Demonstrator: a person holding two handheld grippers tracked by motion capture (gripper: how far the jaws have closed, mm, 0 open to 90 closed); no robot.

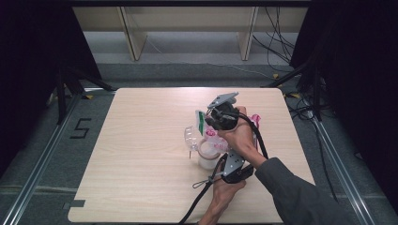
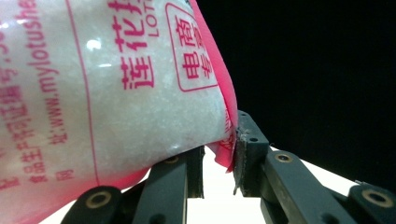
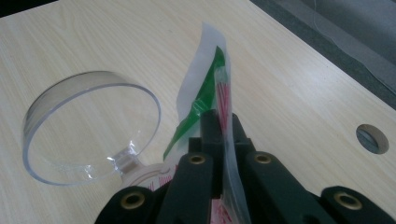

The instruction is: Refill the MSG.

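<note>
Here, item one, nearest the person: the left gripper (image 1: 220,164), held low at the near side of the table (image 1: 141,187), its jaws grasping the bottom corner of a pink-printed bag of white granules (image 2: 107,93); in the left gripper view the pink seam sits pinched between the two pads, and the bulk of the bag swells up and to the left of that claw. Item two, just beyond and above it: the right gripper (image 1: 213,123), jaws clenched on the bag's thin top flap (image 3: 210,88), white film with green and red print rising straight out of the closed tips. Judged purpose: the two grips at opposite ends keep the bag tipped and taut, apparently so that its contents can run down through the funnel. Item three, to the left of the right claw and a little below it: a clear plastic funnel (image 3: 88,126), wide mouth tilted, its neck set in a white round container (image 1: 208,157) that stands beneath the bag between the two claws. Item four, open room: bare wood lies ahead of and left of both claws, well apart from any edge; to the right of the right claw the table edge comes nearer, with a round hole (image 3: 372,138) in the top beside it, and cables on the floor beyond.
</note>
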